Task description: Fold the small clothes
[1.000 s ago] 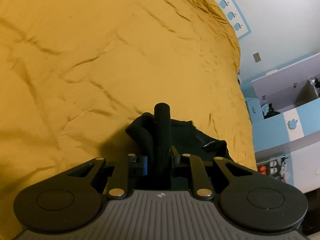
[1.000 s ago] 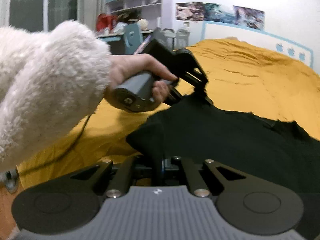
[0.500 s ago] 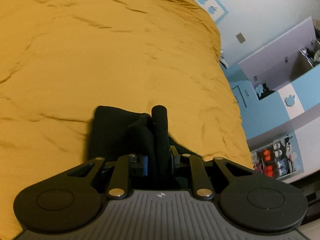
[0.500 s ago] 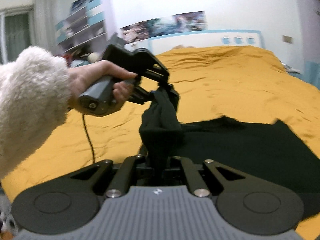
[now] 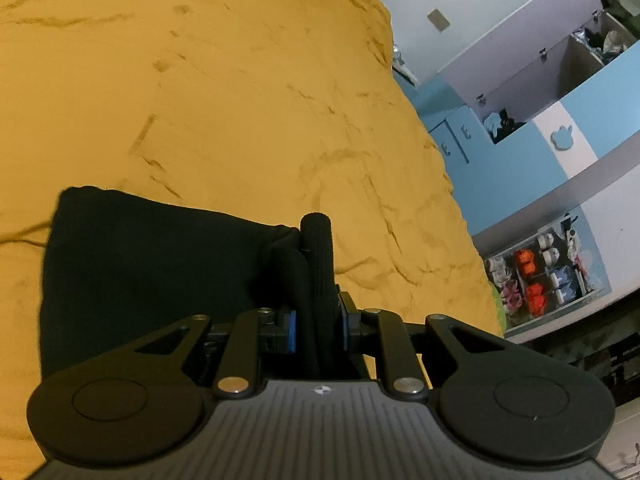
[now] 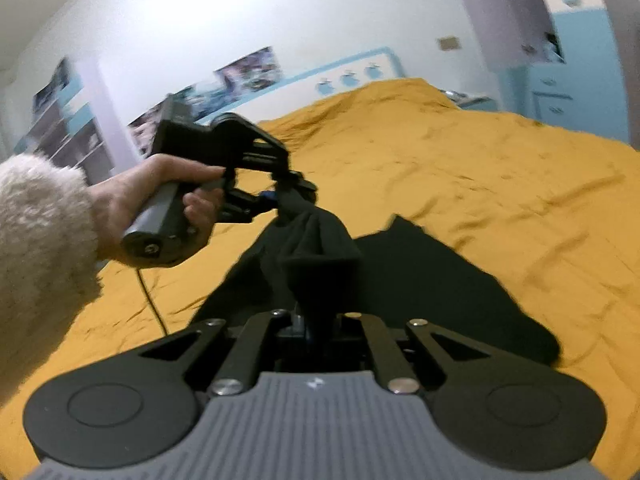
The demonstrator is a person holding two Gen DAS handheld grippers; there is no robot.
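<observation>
A small black garment [image 6: 420, 280] lies partly on the mustard-yellow bed cover [image 6: 500, 184]. My left gripper [image 5: 312, 236] is shut on a bunched edge of it; the cloth [image 5: 140, 264] hangs left of the fingers. In the right wrist view the left gripper [image 6: 292, 188] holds that edge lifted above the bed. My right gripper [image 6: 316, 312] is shut on another bunched part of the same garment, close below the left one. The rest of the garment spreads flat to the right.
The yellow bed cover [image 5: 200, 100] fills most of the view. Blue and white cabinets [image 5: 560, 128] and a shelf of small items [image 5: 536, 280] stand off the bed's right side. A cable [image 6: 150, 300] hangs from the left gripper's handle.
Both grippers have lifted the held edge of the garment off the bed and swung it over towards the right. More black cloth now hangs left of the left gripper.
</observation>
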